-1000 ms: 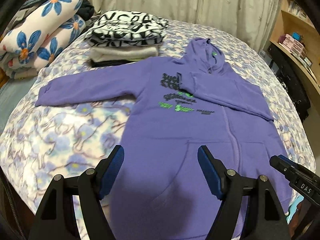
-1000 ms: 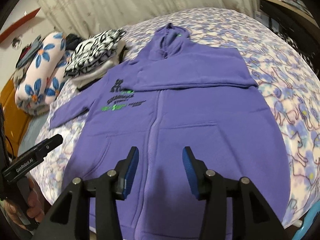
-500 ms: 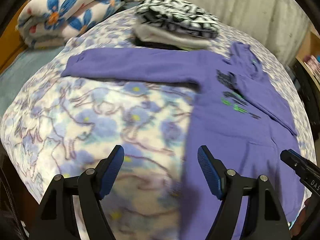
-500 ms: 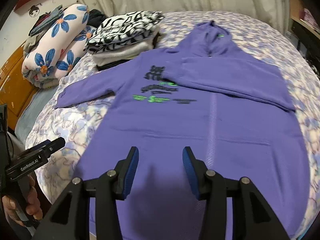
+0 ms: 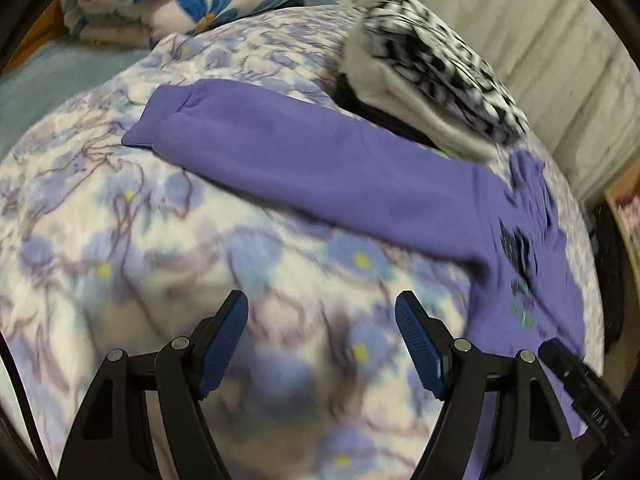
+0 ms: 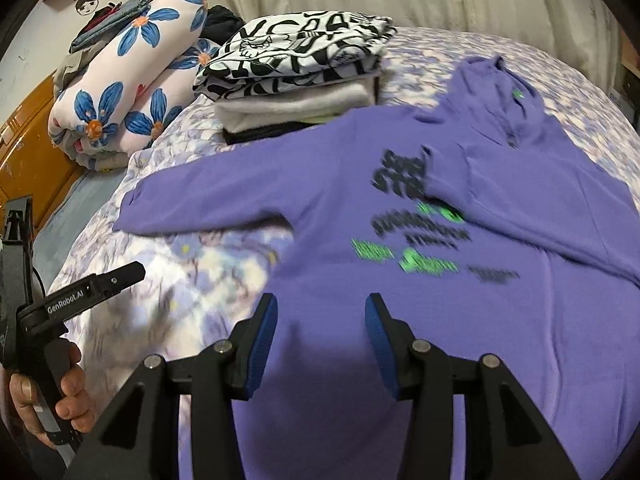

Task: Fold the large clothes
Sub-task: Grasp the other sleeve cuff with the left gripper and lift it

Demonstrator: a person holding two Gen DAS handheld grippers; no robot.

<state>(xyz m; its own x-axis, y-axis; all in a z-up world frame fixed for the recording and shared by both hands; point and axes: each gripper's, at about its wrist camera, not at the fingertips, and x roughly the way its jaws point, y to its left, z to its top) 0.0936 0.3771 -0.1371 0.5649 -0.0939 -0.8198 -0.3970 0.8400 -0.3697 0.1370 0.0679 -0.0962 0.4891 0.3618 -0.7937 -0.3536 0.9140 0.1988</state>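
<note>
At the upper left of the right wrist view I note a rolled floral quilt, and to its right a stack of folded clothes topped by a black-and-white print, both resting on the bed. The task's thing, a purple hoodie, lies flat and face up across the bed, filling the centre and right of that view; one sleeve is stretched out toward the left, its cuff well clear of the body, while the other sleeve is already laid across the chest. My left gripper hangs over bare bedding in the lower centre of its view, jaws standing wide with nothing between them; the extended sleeve lies beyond it, not touched. My right gripper hovers over the lower body of the hoodie, jaws partly apart and empty. In my judgement the fabric is a thick, soft fleece: limp, moderately heavy for a garment, not fragile, and likely to drag on the bedding rather than slide. The cuff of the extended sleeve looks the soundest hold for the left gripper, being a doubled, ribbed edge; the sleeve would sag if lifted from one point.
</note>
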